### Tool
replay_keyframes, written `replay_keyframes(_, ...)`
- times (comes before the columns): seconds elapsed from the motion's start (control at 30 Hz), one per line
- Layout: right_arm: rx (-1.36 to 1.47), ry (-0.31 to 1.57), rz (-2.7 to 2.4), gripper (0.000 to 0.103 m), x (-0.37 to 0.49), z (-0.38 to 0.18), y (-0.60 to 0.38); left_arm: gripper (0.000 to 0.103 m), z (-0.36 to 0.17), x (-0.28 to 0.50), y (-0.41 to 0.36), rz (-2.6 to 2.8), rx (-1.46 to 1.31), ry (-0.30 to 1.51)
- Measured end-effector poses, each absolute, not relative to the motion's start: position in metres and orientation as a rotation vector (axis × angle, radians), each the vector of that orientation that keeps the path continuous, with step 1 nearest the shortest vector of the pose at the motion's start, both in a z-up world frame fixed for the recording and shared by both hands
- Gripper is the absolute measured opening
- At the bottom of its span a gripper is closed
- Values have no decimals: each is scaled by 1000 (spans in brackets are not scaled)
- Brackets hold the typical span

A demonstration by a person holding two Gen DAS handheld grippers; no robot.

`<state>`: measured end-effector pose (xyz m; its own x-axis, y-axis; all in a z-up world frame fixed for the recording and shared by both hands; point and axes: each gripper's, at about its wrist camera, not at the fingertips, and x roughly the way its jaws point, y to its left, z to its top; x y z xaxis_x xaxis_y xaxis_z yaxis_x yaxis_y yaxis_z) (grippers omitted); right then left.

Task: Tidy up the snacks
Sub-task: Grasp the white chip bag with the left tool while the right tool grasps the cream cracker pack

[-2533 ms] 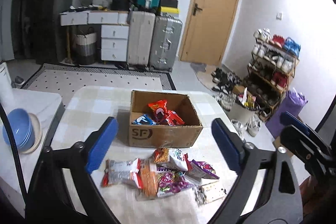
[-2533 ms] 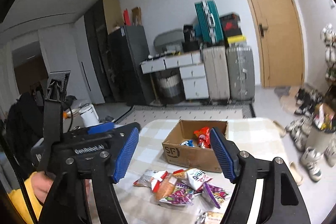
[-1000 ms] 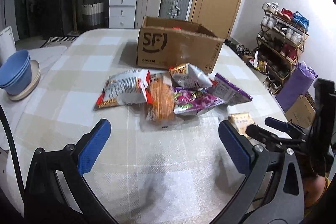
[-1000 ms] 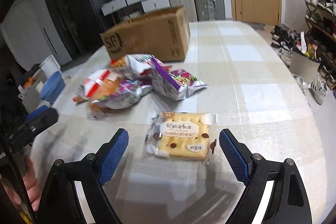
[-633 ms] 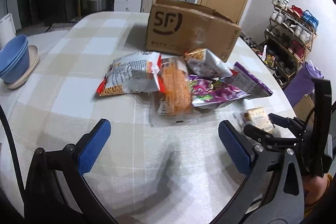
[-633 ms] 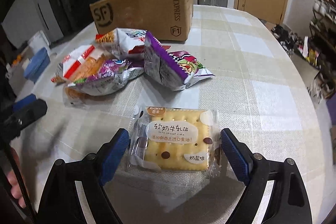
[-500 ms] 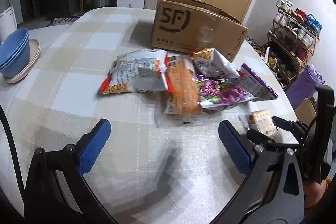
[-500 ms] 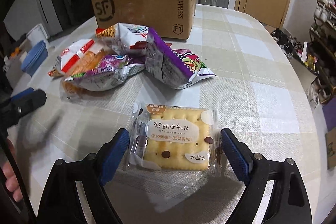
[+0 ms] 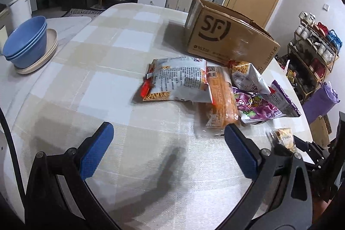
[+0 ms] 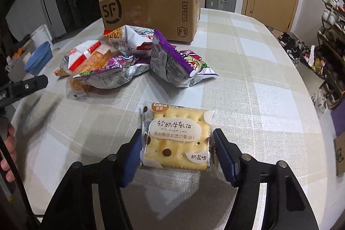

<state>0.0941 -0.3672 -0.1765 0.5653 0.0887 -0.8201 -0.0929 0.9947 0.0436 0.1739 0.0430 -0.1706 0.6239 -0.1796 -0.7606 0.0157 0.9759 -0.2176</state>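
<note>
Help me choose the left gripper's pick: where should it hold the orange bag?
Grip the orange bag across its narrow width, at its near end, coming from above. It lies flat and long, and its far end is tucked under the white bag.

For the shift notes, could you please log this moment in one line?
right gripper: fingers closing on cracker packet | left gripper: open, empty | cardboard box: awaiting

Glossy plastic cracker packet [image 10: 176, 139] on matt woven tablecloth [image 10: 269, 100].
</note>
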Motion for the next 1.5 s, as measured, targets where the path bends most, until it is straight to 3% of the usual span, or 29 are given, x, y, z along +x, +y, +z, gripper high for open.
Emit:
replay_keyframes(0.43,224,889,221,60,81,-167,-391,102,-168,189,63,-103,-212,904)
replay_keyframes(0.73,311,858,307,60,85,-167,-398,102,-158,246,57,-190,-249,964)
replay_keyframes(1.13,356,849,361,60,85,-168,-402,97,-194,301,37,-187,-220,1111)
replay_keyframes(1.2,357,852,365,60,85,-168,-401,95,-194,300,32,-190,-182,1097)
replay_keyframes(1.37,381,841,364,60,83,-168,-405,74,-193,293,34,-182,-135,1058)
replay_keyframes(1.5,391,841,365,60,83,-168,-407,67,-192,285,42,-197,-142,1048)
